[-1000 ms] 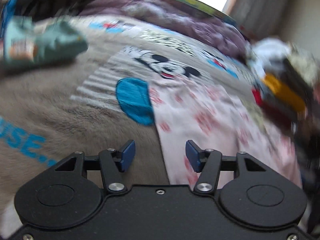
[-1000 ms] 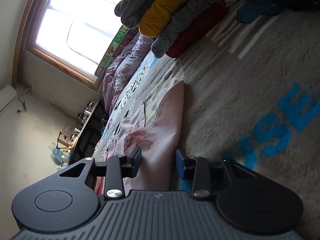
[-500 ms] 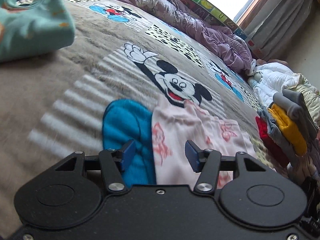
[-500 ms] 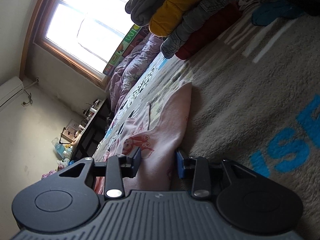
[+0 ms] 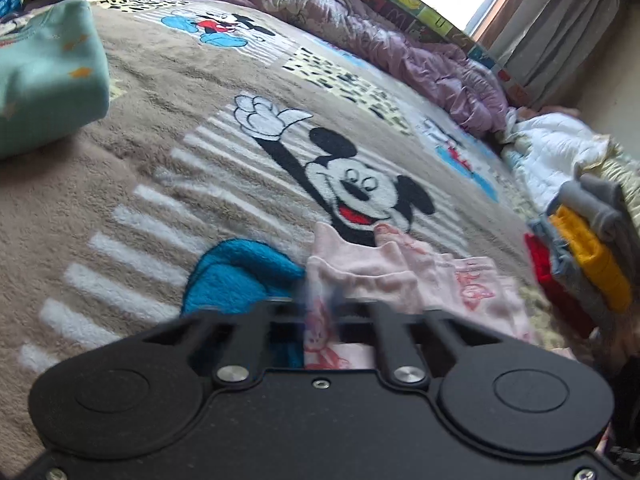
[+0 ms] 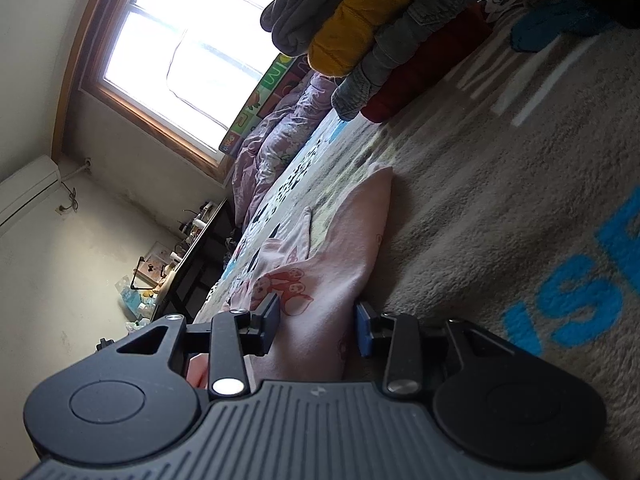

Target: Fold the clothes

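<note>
A pink printed garment (image 5: 416,280) lies on the Mickey Mouse blanket (image 5: 200,120). My left gripper (image 5: 322,312) is shut on the garment's near left edge, with cloth bunched between the blurred fingers. In the right wrist view the garment (image 6: 332,264) stretches away from me. My right gripper (image 6: 318,322) is open, its jaws on either side of the garment's near edge, low on the blanket (image 6: 500,200).
A folded stack of grey, yellow and red clothes (image 5: 580,248) stands to the right, also in the right wrist view (image 6: 380,40). A folded mint garment (image 5: 48,80) lies at the left. A purple quilt (image 5: 400,40) and white bedding (image 5: 552,148) lie at the back.
My left gripper moved forward to the pink garment's edge and closed on it. My right gripper moved slightly forward along the garment and stayed open.
</note>
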{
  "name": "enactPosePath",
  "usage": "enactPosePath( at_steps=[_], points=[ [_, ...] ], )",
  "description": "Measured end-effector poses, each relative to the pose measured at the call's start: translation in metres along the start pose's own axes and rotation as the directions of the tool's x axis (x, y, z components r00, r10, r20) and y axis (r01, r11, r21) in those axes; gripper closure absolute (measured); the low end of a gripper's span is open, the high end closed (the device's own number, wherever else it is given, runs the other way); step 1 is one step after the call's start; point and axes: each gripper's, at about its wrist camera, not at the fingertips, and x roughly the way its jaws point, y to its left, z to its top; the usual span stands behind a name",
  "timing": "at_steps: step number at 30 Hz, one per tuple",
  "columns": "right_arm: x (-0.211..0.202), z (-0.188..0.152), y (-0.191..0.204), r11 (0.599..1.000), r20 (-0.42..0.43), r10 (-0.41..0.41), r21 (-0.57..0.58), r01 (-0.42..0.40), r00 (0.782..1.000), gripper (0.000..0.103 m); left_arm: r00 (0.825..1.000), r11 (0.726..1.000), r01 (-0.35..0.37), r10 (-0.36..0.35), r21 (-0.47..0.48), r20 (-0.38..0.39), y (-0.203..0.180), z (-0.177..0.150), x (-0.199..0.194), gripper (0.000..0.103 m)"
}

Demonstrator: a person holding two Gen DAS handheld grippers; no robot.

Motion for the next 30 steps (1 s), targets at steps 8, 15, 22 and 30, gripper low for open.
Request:
enactPosePath(
  at_steps=[8, 15, 22, 30],
  points=[
    [0.000, -0.003, 0.003, 1.000, 0.010, -0.004, -0.030, 0.005, 1.000, 0.063, 0.993, 0.997, 0.018, -0.026, 0.069, 0.112, -0.008, 0.005, -0.046, 0.103],
    [0.001, -0.004, 0.004, 0.999, 0.014, -0.013, -0.051, 0.014, 1.000, 0.063, 0.974, 0.992, -0.025, -0.004, 0.127, 0.226, -0.004, 0.005, -0.088, 0.103],
    [0.000, -0.006, 0.004, 0.998, 0.015, -0.016, -0.059, 0.017, 1.000, 0.063, 0.959, 0.991, -0.054, 0.016, 0.126, 0.284, 0.014, 0.005, -0.126, 0.103],
    [-0.001, -0.006, 0.004, 0.998, 0.016, -0.015, -0.058, 0.015, 1.000, 0.062, 0.944, 0.990, -0.107, 0.073, 0.087, 0.321, 0.046, -0.003, -0.158, 0.103]
  ],
)
